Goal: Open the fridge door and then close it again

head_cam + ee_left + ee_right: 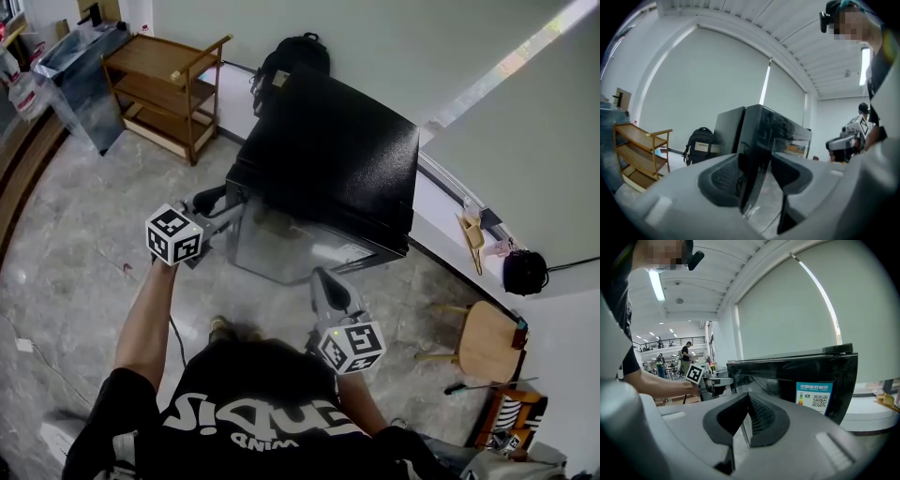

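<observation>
Sticker (814,400) on fridge (780,373) (QR code)

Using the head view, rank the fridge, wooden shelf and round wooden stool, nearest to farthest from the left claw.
1. The fridge: at the left claw, door edge between the jaws.
2. The wooden shelf: up-left, by the wall.
3. The round wooden stool: far right, beyond the fridge.

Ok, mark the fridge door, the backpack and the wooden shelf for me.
fridge door (281,251): head view, on its glass front.
backpack (699,146): left gripper view, on its front pocket.
wooden shelf (157,58): head view, on its top board.
</observation>
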Demonstrator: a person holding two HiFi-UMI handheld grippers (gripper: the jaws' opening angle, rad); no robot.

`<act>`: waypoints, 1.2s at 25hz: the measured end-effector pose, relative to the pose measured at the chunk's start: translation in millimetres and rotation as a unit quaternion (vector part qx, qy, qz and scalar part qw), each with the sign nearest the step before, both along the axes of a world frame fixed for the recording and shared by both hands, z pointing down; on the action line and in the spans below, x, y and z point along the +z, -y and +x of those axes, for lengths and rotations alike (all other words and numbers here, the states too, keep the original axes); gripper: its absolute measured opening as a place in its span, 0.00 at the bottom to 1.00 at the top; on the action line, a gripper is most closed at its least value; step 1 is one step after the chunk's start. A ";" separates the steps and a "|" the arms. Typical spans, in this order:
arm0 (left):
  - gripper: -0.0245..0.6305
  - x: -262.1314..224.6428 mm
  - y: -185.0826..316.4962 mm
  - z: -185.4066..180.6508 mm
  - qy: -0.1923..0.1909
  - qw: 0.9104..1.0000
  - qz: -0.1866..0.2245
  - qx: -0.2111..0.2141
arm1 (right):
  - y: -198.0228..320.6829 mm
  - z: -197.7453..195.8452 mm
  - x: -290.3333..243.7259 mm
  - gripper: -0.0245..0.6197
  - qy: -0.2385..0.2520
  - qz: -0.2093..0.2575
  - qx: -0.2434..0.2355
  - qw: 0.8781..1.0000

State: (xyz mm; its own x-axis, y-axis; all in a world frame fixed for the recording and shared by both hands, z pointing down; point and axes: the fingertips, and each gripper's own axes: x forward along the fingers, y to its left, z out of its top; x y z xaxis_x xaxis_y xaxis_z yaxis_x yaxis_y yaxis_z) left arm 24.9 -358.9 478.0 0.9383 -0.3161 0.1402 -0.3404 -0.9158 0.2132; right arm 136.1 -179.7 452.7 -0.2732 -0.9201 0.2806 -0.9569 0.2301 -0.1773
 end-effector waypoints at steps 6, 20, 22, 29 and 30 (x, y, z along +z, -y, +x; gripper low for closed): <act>0.34 1.3 -1.1 -3.7 0.006 1.000 -0.001 -0.018 | 0.5 1.0 2.0 0.03 0.001 0.004 -0.006 1.000; 0.32 -0.7 -49.9 -29.5 -0.016 0.999 -0.007 -0.052 | -7.2 2.3 6.1 0.03 0.004 0.003 -0.024 1.000; 0.32 -0.9 -56.4 -33.7 -0.013 0.998 -0.006 -0.059 | -10.6 -1.2 5.3 0.03 0.004 0.005 -0.027 1.000; 0.31 -2.8 -85.7 -43.8 -0.011 0.997 -0.012 -0.074 | -29.9 -1.8 1.9 0.03 0.005 0.009 -0.030 0.999; 0.30 -2.9 -90.0 -45.4 -0.013 0.997 -0.013 -0.075 | -32.1 -1.8 2.4 0.03 0.005 0.008 -0.031 0.999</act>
State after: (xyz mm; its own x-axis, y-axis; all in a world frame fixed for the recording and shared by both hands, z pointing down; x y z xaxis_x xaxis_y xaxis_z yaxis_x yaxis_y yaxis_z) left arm -20.5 -268.9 475.1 0.8844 -0.4490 0.1270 -0.4666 -0.8493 0.2467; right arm 134.3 -147.6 455.2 -0.3325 -0.9058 0.2627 -0.9390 0.2919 -0.1821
